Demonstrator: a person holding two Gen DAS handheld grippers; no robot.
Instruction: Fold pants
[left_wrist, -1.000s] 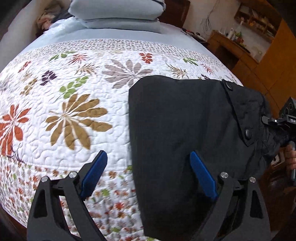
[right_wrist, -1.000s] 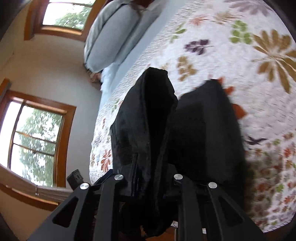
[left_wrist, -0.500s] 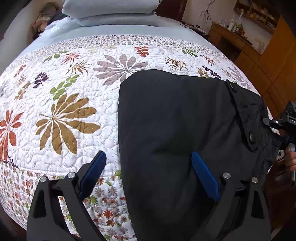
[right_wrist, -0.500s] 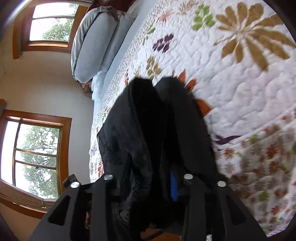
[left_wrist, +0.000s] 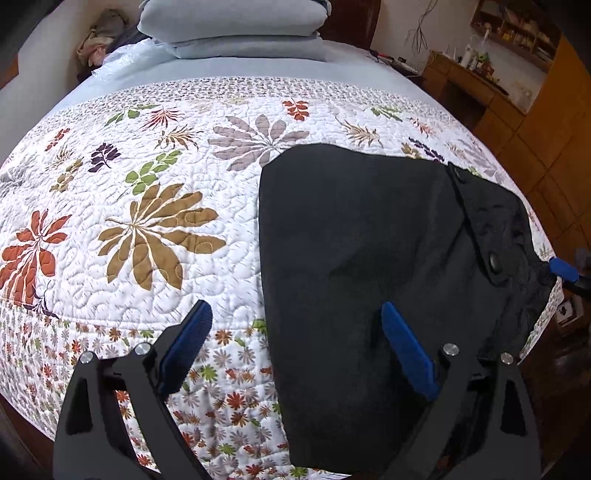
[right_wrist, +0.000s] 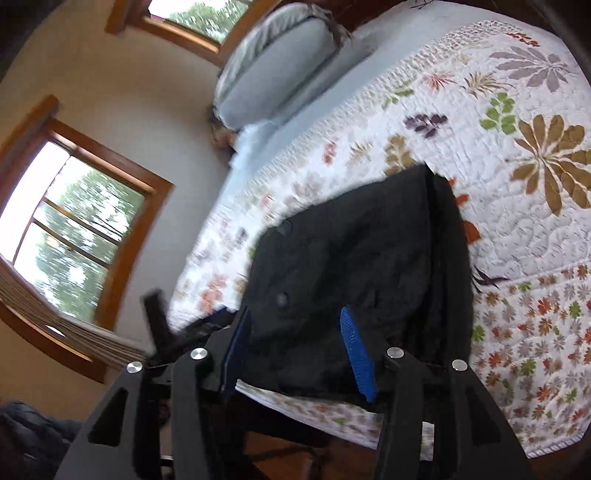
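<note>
The black pants (left_wrist: 362, 251) lie folded in a flat rectangle on the flowered quilt (left_wrist: 147, 221), near the bed's right corner, waistband with a snap at the right. My left gripper (left_wrist: 295, 339) is open and empty, hovering over the pants' near left edge. In the right wrist view the pants (right_wrist: 354, 258) lie flat on the quilt corner. My right gripper (right_wrist: 295, 347) is open with its blue pads apart over the waistband end; one blue pad tip shows in the left wrist view (left_wrist: 561, 267).
Blue-grey pillows (left_wrist: 236, 22) are stacked at the head of the bed. A wooden dresser and cabinets (left_wrist: 517, 103) stand to the right. Windows (right_wrist: 74, 229) are in the wall beyond the bed. The bed's edge drops off just below the pants.
My right gripper has opened and let go of the pants, which had been bunched between its fingers and now lie flat. My left gripper stayed open over the near edge.
</note>
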